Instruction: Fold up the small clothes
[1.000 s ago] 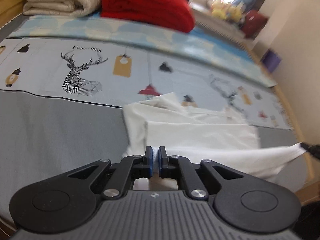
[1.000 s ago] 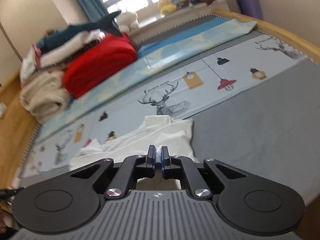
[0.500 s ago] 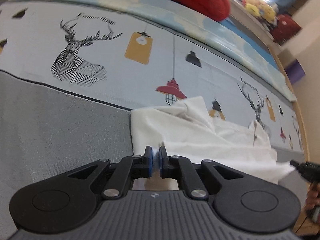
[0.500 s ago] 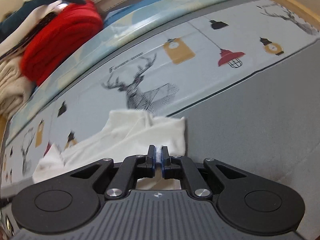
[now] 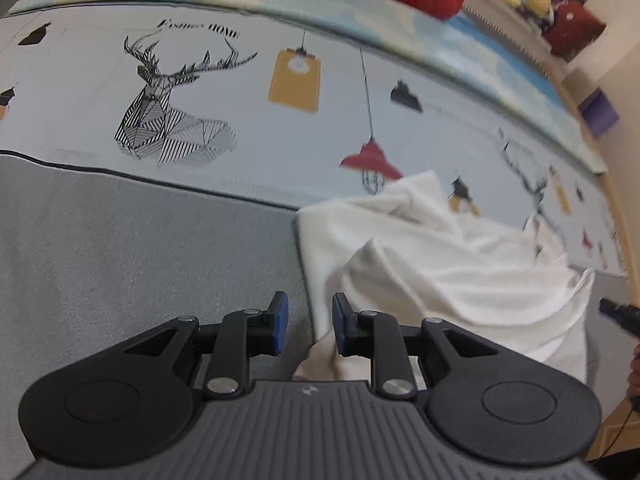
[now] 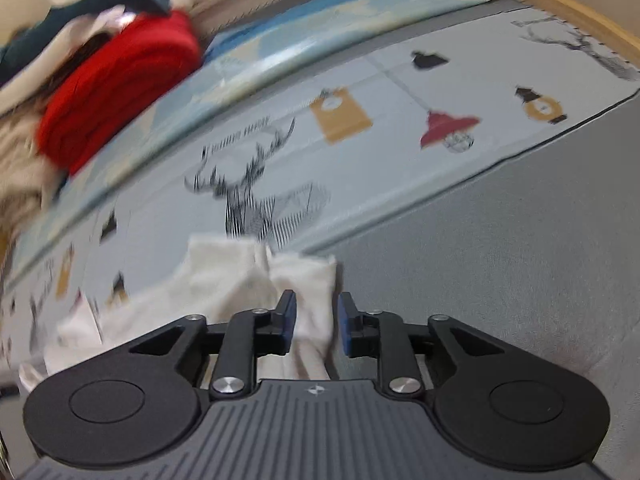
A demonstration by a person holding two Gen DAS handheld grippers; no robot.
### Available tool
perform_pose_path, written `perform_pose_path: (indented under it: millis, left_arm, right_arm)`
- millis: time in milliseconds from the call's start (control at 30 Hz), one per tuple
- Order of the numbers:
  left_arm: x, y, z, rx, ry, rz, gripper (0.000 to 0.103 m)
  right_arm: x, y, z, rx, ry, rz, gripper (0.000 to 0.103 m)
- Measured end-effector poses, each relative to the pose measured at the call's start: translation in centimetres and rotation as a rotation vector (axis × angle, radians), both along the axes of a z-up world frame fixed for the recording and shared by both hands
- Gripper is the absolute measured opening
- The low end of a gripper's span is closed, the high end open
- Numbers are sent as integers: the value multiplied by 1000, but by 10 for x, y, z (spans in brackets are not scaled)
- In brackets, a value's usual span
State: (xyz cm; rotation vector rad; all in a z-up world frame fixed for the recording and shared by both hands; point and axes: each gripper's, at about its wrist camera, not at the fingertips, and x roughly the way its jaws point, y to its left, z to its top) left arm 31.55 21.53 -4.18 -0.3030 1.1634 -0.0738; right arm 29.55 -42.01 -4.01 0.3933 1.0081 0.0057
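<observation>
Both my claws gape, holding nothing — left claw [image 5: 306, 326] at the near-left edge of the white garment [image 5: 440, 256] on the bed [image 5: 140, 240], right claw [image 6: 316, 322] straddling its near-right corner — its length running left-right between them.

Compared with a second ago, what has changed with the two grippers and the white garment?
Both let go: the left gripper and right gripper, each shut on the white garment before, now stand open, with cloth lying loose between the jaws. Both cameras have dropped closer to the printed sheet. The garment stays crumpled there.
</observation>
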Motion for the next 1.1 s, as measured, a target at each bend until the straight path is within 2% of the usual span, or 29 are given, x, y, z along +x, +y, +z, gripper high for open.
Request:
perform_pose_path:
  millis: [100,167,267,367,600,733,800,833,867,900,933,967,1033,1100]
  left_arm:
    - [1,-11,-9,35,13,-51,33]
    - [3,-21,-11,55,10,-79,35]
    - [10,-30,-11,41,-12,-90,38]
    - [18,-41,-13,69,-23,-96,45]
    - [36,-50,-17,87,-39,-104,45]
    - [44,-50,-23,99,-40,-96,45]
    - [47,-49,-24,94,-49,-99,43]
    - [48,-49,-25,89,-52,-103,38]
    - [49,-49,-25,83,-56,-107,26]
    - [49,-49,-25,77,-58,-114,20]
    - [49,-49,-23,74,-65,-124,10]
    - [49,-49,-19,77,-76,-131,7]
    - [48,-46,-9,78,-122,-115,6]
    - [48,-39,3,59,-185,-62,6]
  right_arm:
    - [-1,9,1,-6,-37,55,32]
    - [2,17,-3,-17,-27,72,43]
    - [10,27,-6,-45,-12,108,43]
    - [19,33,-12,-54,-9,131,44]
    - [36,43,-29,-81,13,186,44]
    - [42,46,-31,-57,-5,210,44]
    - [44,49,-31,-44,-14,227,44]
    - [45,51,-32,-46,-15,234,43]
    - [46,52,-32,-54,-17,241,38]
    - [47,54,-32,-58,-20,249,33]
    - [47,56,-31,-60,-26,256,20]
    - [48,57,-30,-62,-38,261,6]
    - [48,57,-24,-57,-71,258,4]
    - [49,50,-13,-38,-126,200,4]
